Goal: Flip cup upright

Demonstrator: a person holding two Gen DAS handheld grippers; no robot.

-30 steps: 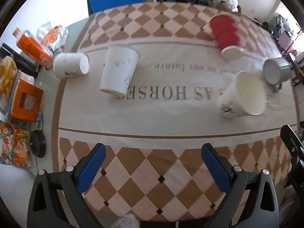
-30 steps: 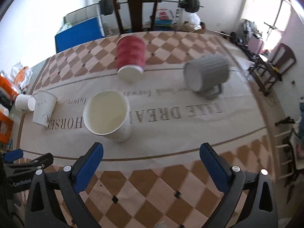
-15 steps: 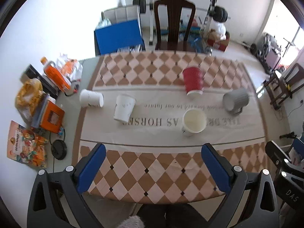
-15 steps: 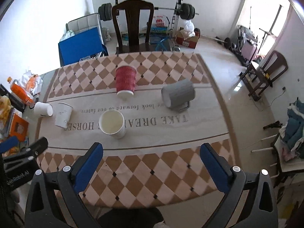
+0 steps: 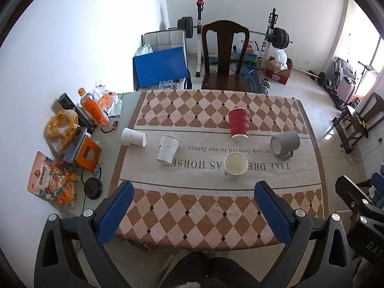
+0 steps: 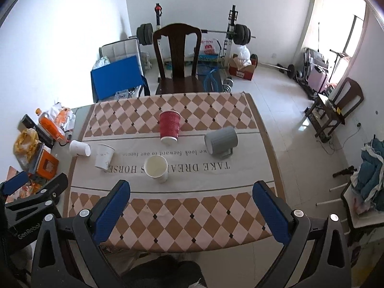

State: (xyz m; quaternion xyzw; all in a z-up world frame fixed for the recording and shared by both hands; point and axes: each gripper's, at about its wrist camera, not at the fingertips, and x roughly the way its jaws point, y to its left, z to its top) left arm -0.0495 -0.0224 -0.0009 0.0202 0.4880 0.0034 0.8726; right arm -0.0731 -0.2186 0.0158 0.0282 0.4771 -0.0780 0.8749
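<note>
Both grippers, left gripper and right gripper, hold jaws wide apart and empty above the checkered tabletop, where a smooth white paper cup stands upright near a ribbed red cup.

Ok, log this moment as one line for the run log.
left tongs: open, empty | right tongs: open, empty | white cup: upright | red cup: inverted | grey mug: on side

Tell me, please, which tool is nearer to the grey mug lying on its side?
Right, probably. The right tool hangs high above the table's near edge, almost facing the grey mug. The left tool sits further left, with the mug off to its right.
</note>
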